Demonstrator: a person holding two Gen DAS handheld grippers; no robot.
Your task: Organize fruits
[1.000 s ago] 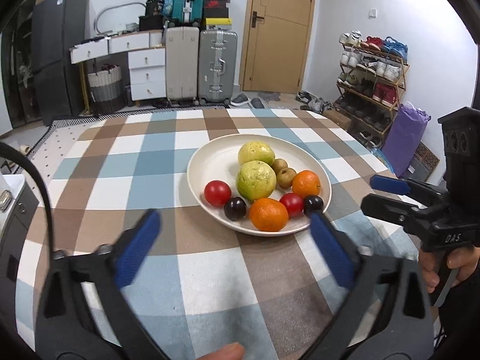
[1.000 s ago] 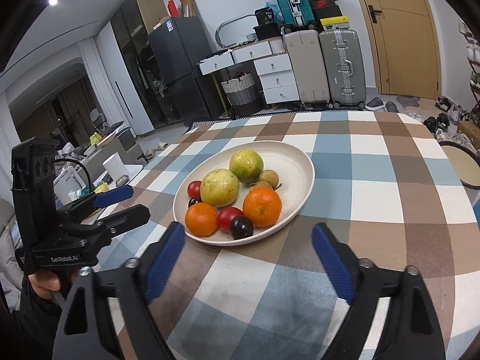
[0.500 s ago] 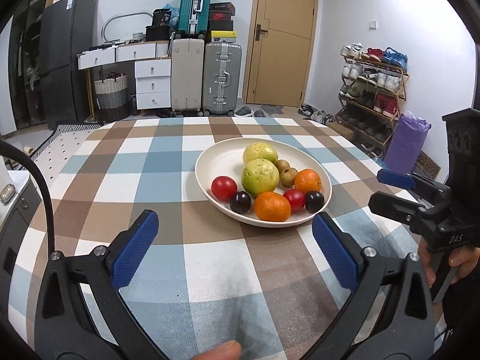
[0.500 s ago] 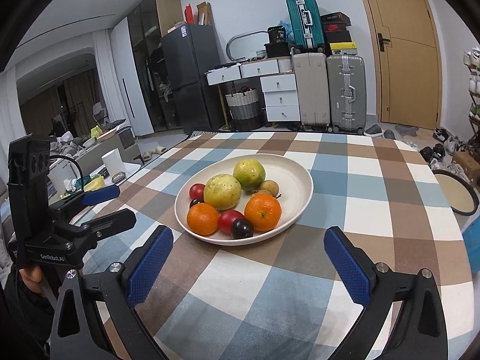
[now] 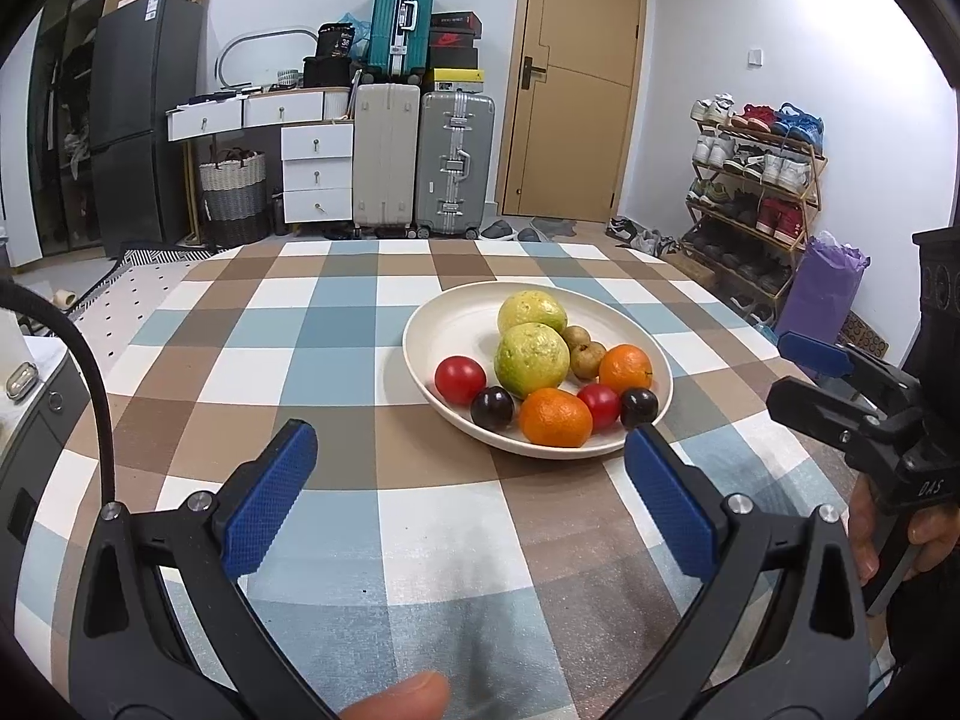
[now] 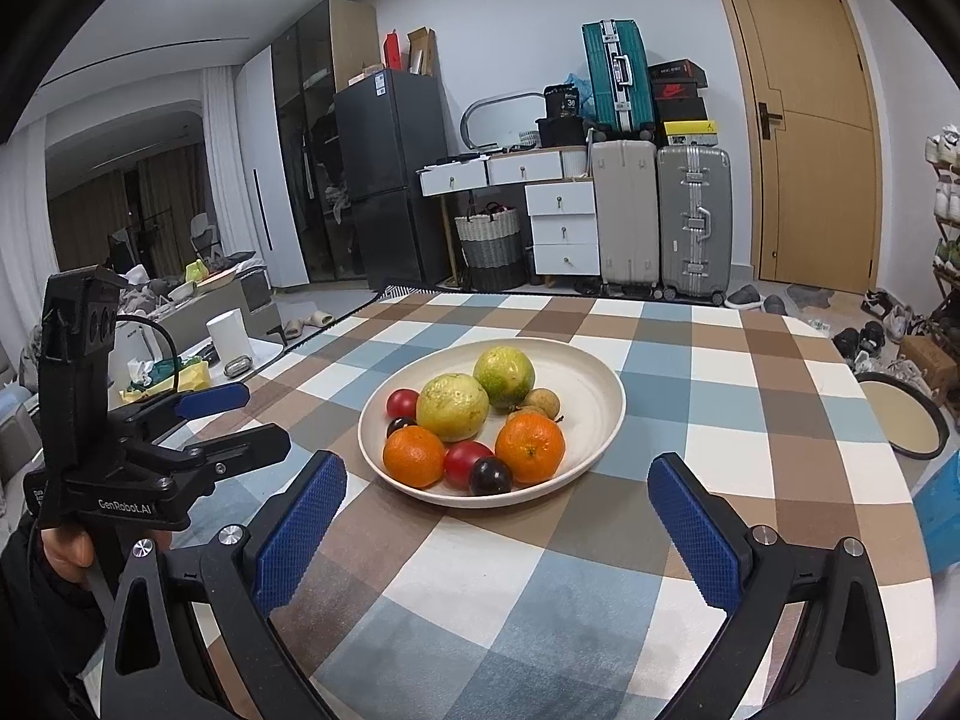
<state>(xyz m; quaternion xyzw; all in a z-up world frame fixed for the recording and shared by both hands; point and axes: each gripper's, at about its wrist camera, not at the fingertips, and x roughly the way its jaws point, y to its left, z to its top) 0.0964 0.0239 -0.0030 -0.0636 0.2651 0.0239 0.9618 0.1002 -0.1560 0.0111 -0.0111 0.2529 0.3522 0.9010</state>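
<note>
A cream plate (image 5: pixel 456 324) (image 6: pixel 588 396) stands on the checked tablecloth and holds all the fruit. On it lie two green-yellow guavas (image 5: pixel 531 357), two oranges (image 5: pixel 555 417), two red tomatoes (image 5: pixel 460 379), two dark plums (image 5: pixel 492 408) and some small brown fruits (image 5: pixel 585 354). My left gripper (image 5: pixel 470 444) hovers open just short of the plate's near rim, nothing between its blue pads. My right gripper (image 6: pixel 497 471) is likewise open and empty before the plate. Each shows in the other's view, the right gripper (image 5: pixel 780 369) at the right, the left gripper (image 6: pixel 264 417) at the left.
A round dark-rimmed tray (image 6: pixel 912 420) sits at the table's right edge, with a blue object (image 6: pixel 936 504) near it. Suitcases (image 5: pixel 453 162), drawers and a shoe rack (image 5: pixel 756 180) stand beyond the table. A thumb (image 5: pixel 402 696) shows at the bottom edge.
The right gripper's jaws have spread wider and its view has rolled level. The plate and fruits have not moved.
</note>
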